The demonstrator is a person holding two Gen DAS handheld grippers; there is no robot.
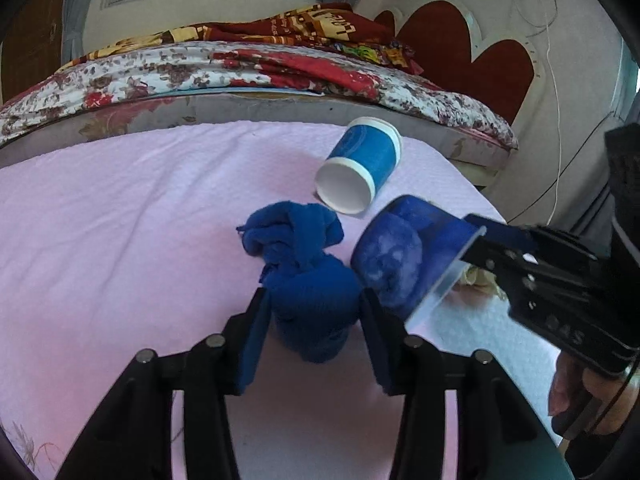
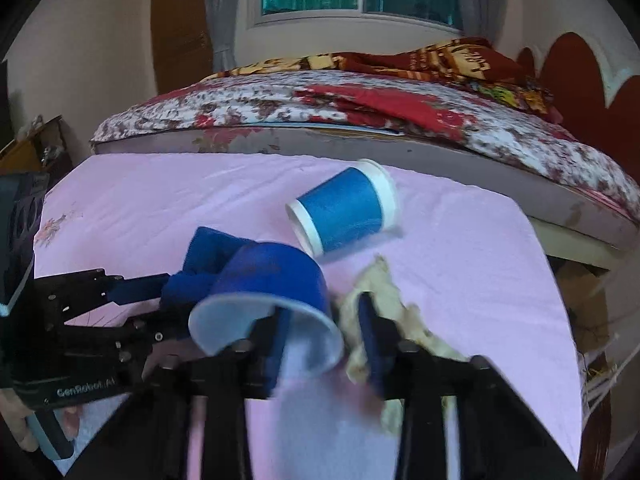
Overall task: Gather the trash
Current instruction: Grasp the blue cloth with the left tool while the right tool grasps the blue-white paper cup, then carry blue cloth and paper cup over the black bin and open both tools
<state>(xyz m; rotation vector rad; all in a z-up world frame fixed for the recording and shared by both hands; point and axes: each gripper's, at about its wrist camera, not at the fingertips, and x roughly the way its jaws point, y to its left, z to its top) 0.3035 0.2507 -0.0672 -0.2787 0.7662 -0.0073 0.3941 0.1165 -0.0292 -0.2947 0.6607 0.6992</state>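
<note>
A crumpled blue cloth (image 1: pixel 308 276) lies on the pink table cover, and my left gripper (image 1: pixel 314 334) is shut on its near end. My right gripper (image 2: pixel 320 340) is shut on the rim of a blue paper cup (image 2: pixel 276 284), which lies tilted beside the cloth; the cup also shows in the left wrist view (image 1: pixel 400 256). A second blue paper cup (image 1: pixel 360 164) lies on its side further back, also in the right wrist view (image 2: pixel 344 208). A crumpled beige paper wad (image 2: pixel 384 292) lies by the right finger.
The pink cover (image 1: pixel 120 220) drapes a table (image 2: pixel 480 240) that ends at the right. A bed with a floral quilt (image 1: pixel 240 68) stands right behind it. A window and a red headboard (image 1: pixel 472 48) are at the back.
</note>
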